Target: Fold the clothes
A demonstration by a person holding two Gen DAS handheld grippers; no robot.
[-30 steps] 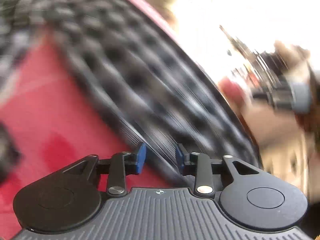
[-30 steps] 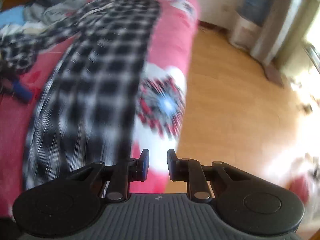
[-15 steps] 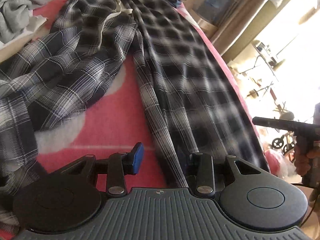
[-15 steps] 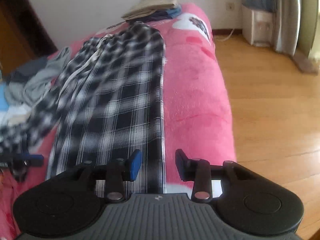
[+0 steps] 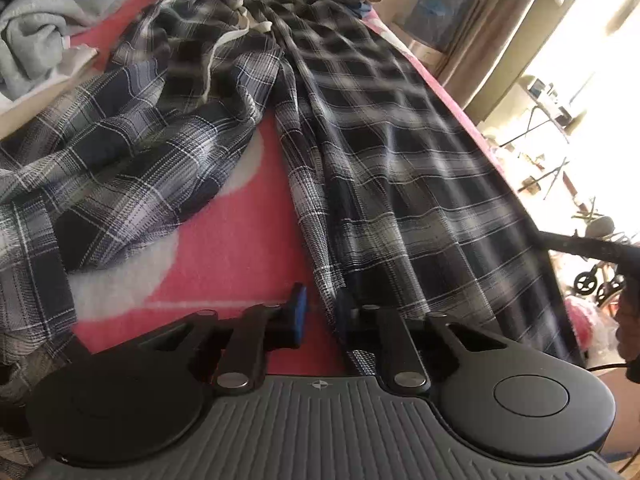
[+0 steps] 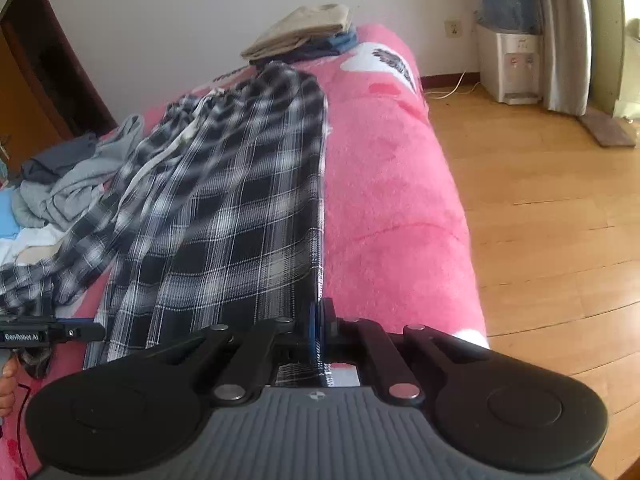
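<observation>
Black-and-white plaid trousers [image 5: 400, 160] [image 6: 240, 200] lie on the pink bed blanket [image 6: 380, 200]. One leg runs straight along the bed's edge and the other is crumpled to the left. My left gripper [image 5: 322, 308] sits at the near end of the straight leg. Its jaws are closing, the leg's left edge lies between them, and a strip of pink shows beside the left pad. My right gripper [image 6: 320, 316] is shut on the leg's right edge at the hem. Each view shows the other gripper off to the side.
A folded pile of beige and blue clothes [image 6: 304, 28] rests at the far end of the bed. A heap of grey garments [image 5: 40, 28] lies at the far left. Right of the bed are a wooden floor [image 6: 540, 200] and a water dispenser [image 6: 512, 64].
Both grippers swung down to the near end of the straight trouser leg and settled there. The right jaws closed on the hem. The left jaws narrowed around the leg's left edge.
</observation>
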